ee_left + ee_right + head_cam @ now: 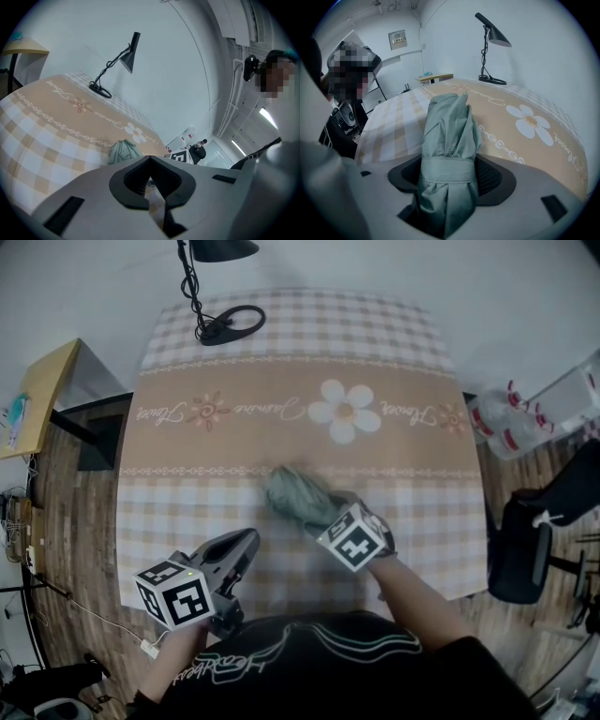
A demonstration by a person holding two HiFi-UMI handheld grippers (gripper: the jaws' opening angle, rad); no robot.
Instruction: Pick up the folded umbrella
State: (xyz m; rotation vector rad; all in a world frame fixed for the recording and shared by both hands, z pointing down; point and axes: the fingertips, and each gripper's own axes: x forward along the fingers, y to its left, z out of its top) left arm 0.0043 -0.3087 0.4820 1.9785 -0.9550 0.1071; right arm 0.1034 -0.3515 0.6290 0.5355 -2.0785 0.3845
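Observation:
The folded umbrella [298,495], grey-green with a strap round it, lies on the checked tablecloth [394,493] near the table's middle. In the right gripper view the umbrella [447,140] runs away from the camera between the jaws. My right gripper [322,514] points steeply down onto its near end, and the two dark pads [490,176] touch the fabric on both sides at the strap. My left gripper [246,542] hovers near the table's front edge, to the left of the umbrella [123,151]. Its jaws [150,161] stand together with nothing in them.
A black desk lamp [225,324] stands at the table's far left corner. A yellow side table [42,395] is off to the left. A black chair [534,540] and a pack of bottles [525,418] stand to the right.

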